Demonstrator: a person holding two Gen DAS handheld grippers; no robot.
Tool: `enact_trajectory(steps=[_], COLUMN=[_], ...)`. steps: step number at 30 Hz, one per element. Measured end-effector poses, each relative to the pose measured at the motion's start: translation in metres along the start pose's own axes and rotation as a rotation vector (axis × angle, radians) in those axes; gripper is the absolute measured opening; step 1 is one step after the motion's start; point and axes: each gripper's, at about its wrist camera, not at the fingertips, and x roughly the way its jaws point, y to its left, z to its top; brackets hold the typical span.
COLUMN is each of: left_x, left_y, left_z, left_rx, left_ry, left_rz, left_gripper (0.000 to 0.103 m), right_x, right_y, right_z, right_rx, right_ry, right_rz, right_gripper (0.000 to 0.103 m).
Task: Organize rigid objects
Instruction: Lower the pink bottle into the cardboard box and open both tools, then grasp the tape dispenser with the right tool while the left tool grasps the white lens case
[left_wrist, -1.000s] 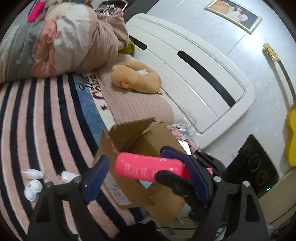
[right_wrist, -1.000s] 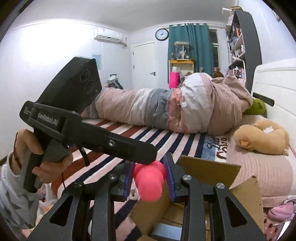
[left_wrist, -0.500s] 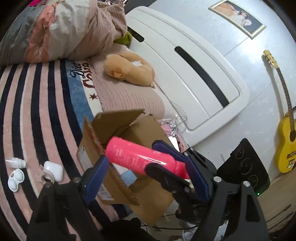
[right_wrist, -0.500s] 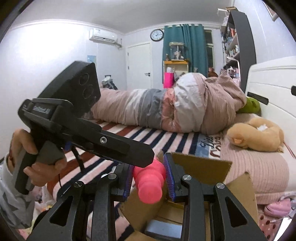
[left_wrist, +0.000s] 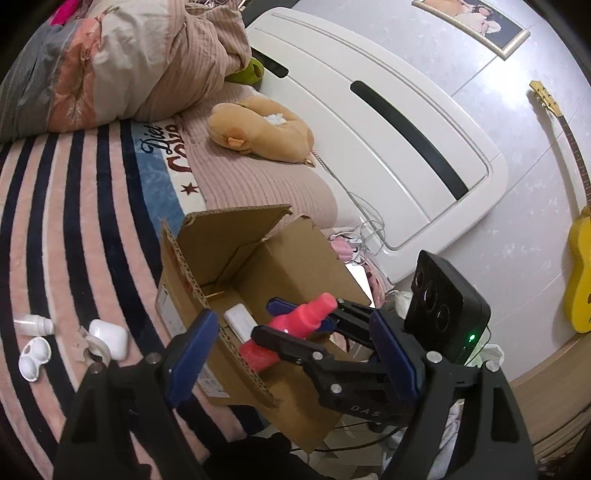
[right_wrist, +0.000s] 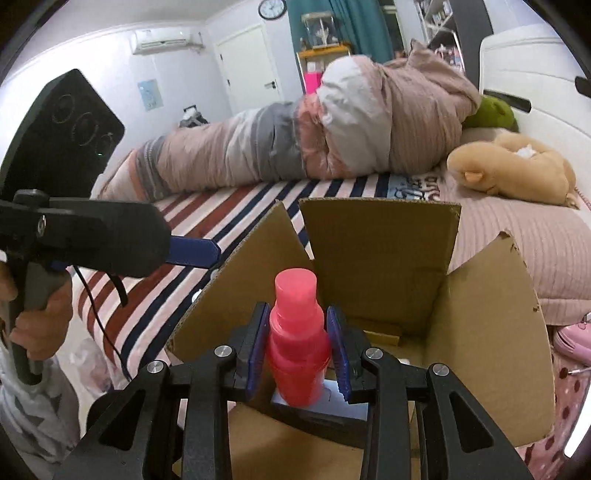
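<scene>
My right gripper (right_wrist: 298, 349) is shut on a pink bottle (right_wrist: 298, 343) and holds it inside the open cardboard box (right_wrist: 491, 332), cap pointing away. In the left wrist view the same pink bottle (left_wrist: 295, 332) lies tilted in the right gripper (left_wrist: 295, 325) over the box (left_wrist: 295, 254). My left gripper (left_wrist: 291, 354) is open and empty, just in front of the box's near wall. A white flat object (left_wrist: 240, 321) lies on the box floor. On the striped blanket left of the box lie a white earbud case (left_wrist: 109, 338), a small white bottle (left_wrist: 33, 325) and a white contact-lens case (left_wrist: 33, 356).
The box stands on the bed's edge. A rolled duvet (right_wrist: 314, 125) and a tan plush toy (left_wrist: 258, 131) lie farther back by the white headboard (left_wrist: 388, 122). A yellow guitar (left_wrist: 580, 258) leans on the wall. A pink bag (right_wrist: 576, 339) sits right of the box.
The right gripper has lowered the pink bottle from above the box rim down into the box. The left gripper has drawn back and now looks down at the box.
</scene>
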Motion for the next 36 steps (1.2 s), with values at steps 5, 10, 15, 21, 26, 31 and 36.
enact_trajectory(steps=[5, 10, 15, 21, 26, 31, 36], left_x=[-0.005, -0.010, -0.011, -0.018, -0.044, -0.088, -0.121], left_y=[-0.004, -0.007, -0.009, -0.009, -0.001, 0.027, 0.070], left_z=[0.000, 0.000, -0.001, -0.002, -0.004, -0.011, -0.027], left_rx=[0.029, 0.037, 0.045, 0.067, 0.081, 0.076, 0.056], left_ry=[-0.007, -0.017, -0.022, -0.038, -0.076, -0.136, -0.170], left_rz=[0.016, 0.018, 0.037, 0.065, 0.117, 0.222, 0.382], left_gripper=[0.081, 0.081, 0.081, 0.081, 0.081, 0.081, 0.081], right_x=[-0.001, -0.002, -0.004, -0.012, -0.019, -0.030, -0.008], right_y=[-0.003, -0.018, -0.022, -0.021, -0.001, 0.044, 0.111], right_z=[0.001, 0.002, 0.001, 0.002, 0.010, 0.025, 0.036], right_rx=[0.011, 0.050, 0.039, 0.042, 0.006, -0.077, -0.191], right_ry=[0.032, 0.038, 0.049, 0.037, 0.011, -0.067, -0.054], right_rz=[-0.064, -0.101, -0.167, -0.134, -0.075, -0.041, 0.031], right_gripper=[0.040, 0.043, 0.044, 0.052, 0.062, 0.062, 0.062])
